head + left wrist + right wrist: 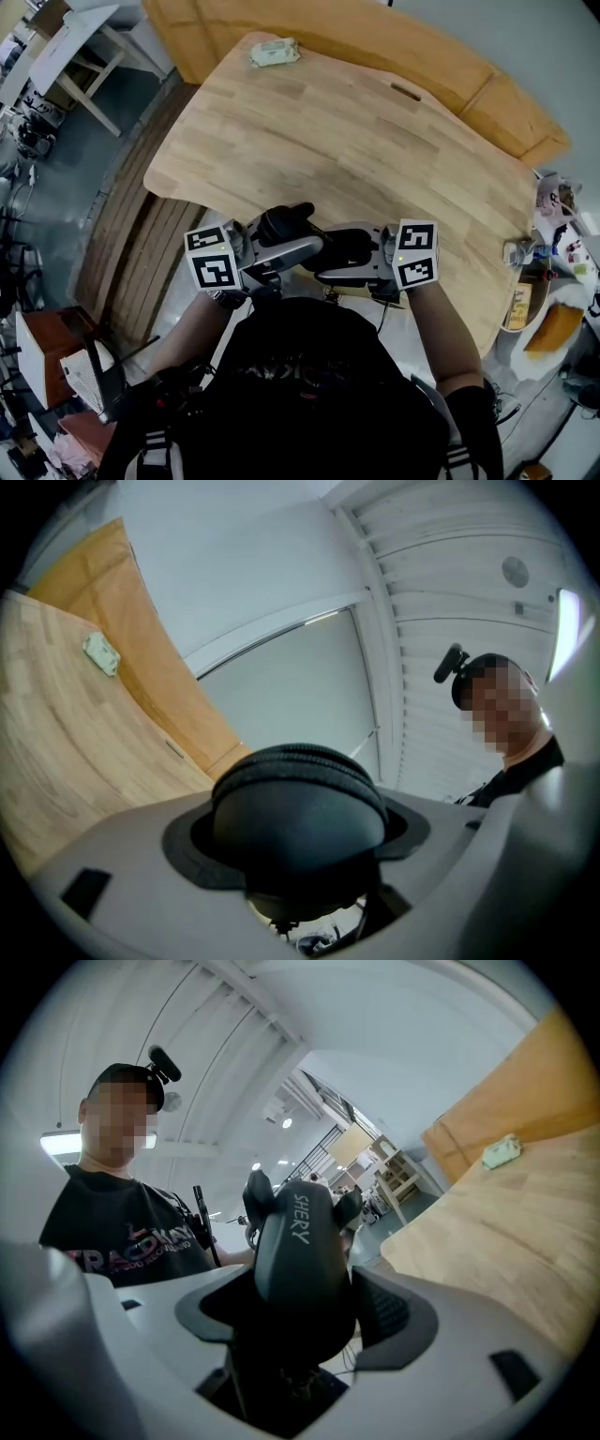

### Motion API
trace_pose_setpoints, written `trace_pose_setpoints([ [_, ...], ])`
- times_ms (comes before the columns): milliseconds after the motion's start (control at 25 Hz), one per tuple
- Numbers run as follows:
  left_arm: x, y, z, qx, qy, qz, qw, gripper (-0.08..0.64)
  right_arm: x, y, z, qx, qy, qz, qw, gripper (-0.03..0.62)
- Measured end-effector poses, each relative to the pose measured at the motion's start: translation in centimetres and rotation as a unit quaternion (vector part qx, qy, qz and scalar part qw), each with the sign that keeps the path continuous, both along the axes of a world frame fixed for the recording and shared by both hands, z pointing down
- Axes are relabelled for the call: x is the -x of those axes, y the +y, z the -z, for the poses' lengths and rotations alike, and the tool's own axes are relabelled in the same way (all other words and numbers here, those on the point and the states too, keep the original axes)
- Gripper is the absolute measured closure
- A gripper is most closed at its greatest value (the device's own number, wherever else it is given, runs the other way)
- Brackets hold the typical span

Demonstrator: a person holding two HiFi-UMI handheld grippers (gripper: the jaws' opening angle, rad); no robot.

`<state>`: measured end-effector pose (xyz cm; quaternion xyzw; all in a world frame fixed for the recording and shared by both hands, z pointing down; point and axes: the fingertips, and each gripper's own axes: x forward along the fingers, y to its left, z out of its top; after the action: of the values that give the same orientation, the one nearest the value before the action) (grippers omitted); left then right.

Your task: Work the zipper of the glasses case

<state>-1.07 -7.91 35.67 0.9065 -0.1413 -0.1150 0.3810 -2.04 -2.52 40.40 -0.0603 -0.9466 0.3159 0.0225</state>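
A black zippered glasses case [339, 246] hangs in the air just off the near edge of the wooden table [375, 141], held lengthwise between the two grippers. My left gripper [298, 234] is shut on one rounded end; in the left gripper view that end [298, 808] fills the space between the pads, and its zipper seam curves over the top. My right gripper [354, 258] is shut on the other end. In the right gripper view the case [298, 1241] shows white lettering, and the left gripper's black fingertips [258, 1188] flank its far end.
A pale green packet [274, 52] lies at the table's far edge. An orange panel [375, 47] runs behind the table. Clutter, including an orange object [555, 328], sits at the right. A wooden box [47, 347] stands on the floor at the left.
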Motion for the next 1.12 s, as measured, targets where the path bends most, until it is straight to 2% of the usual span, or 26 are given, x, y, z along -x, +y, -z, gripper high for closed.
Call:
trace_pose_setpoints([
  [160, 4.3, -1.7, 1.9, 0.0, 0.064, 0.052, 0.9966, 0.196, 1.7, -1.8, 2.2, -0.011, -0.026, -0.069, 0.997, 0.258],
  [240, 6.3, -2.9, 2.8, -0.001, 0.105, 0.083, 0.991, 0.198, 0.9, -3.3, 3.3, -0.001, -0.061, -0.126, 0.99, 0.258],
  [320, 8.7, -4.0, 4.1, -0.002, 0.154, 0.1, 0.9829, 0.198, -0.3, -5.0, 4.6, 0.033, -0.116, -0.191, 0.974, 0.258],
  [400, 11.0, -4.6, 5.8, 0.004, 0.213, 0.104, 0.9715, 0.198, -1.0, -6.0, 5.7, 0.081, -0.174, -0.234, 0.953, 0.268],
  [440, 11.9, -4.7, 6.6, 0.006, 0.24, 0.103, 0.9654, 0.198, -1.2, -6.1, 6.0, 0.103, -0.2, -0.243, 0.944, 0.319],
  [520, 12.9, -4.6, 7.7, 0.002, 0.278, 0.096, 0.9556, 0.198, -1.5, -5.8, 6.5, 0.134, -0.238, -0.247, 0.93, 0.418],
  [560, 13.1, -4.6, 8.0, 0.0, 0.292, 0.092, 0.9518, 0.198, -1.6, -5.6, 6.6, 0.143, -0.25, -0.247, 0.925, 0.431],
  [800, 13.2, -4.4, 9.1, 0.005, 0.346, 0.067, 0.9357, 0.198, -0.1, -5.0, 7.5, 0.187, -0.291, -0.228, 0.91, 0.433],
  [960, 13.0, -4.1, 9.2, 0.002, 0.348, 0.052, 0.9359, 0.198, 0.8, -4.6, 8.3, 0.206, -0.318, -0.212, 0.901, 0.442],
  [1120, 12.6, -3.8, 9.0, -0.001, 0.337, 0.041, 0.9407, 0.198, 0.9, -4.5, 9.5, 0.205, -0.341, -0.209, 0.894, 0.462],
])
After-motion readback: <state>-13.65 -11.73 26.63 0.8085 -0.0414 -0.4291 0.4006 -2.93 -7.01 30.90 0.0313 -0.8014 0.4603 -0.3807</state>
